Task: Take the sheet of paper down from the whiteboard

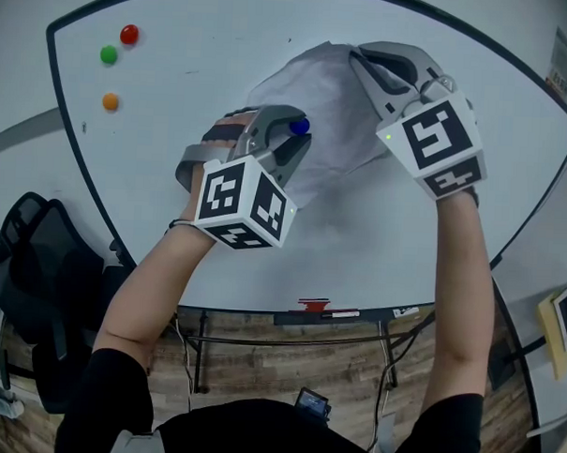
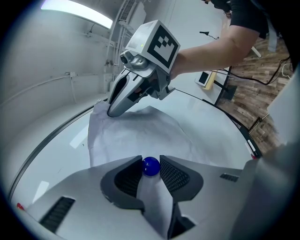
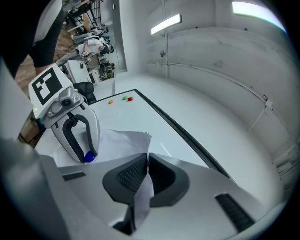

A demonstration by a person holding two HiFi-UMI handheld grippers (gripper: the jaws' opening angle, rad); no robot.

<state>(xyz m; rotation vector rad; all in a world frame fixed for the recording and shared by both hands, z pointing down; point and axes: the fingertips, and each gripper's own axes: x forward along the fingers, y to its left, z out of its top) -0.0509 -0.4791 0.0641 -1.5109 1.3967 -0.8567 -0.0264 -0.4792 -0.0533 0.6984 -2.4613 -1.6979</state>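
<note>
A crumpled white sheet of paper lies against the whiteboard. A round blue magnet sits on its lower left part. My left gripper is shut on that magnet, and in the left gripper view both pads press the blue magnet from either side. My right gripper is at the sheet's upper right edge, shut on it. In the right gripper view the paper runs between the closed jaws of my right gripper and hangs behind them. The left gripper shows there too.
Red, green and orange magnets sit at the whiteboard's upper left. A tray with a red item runs along the board's lower edge. A black office chair stands at the left over a wooden floor.
</note>
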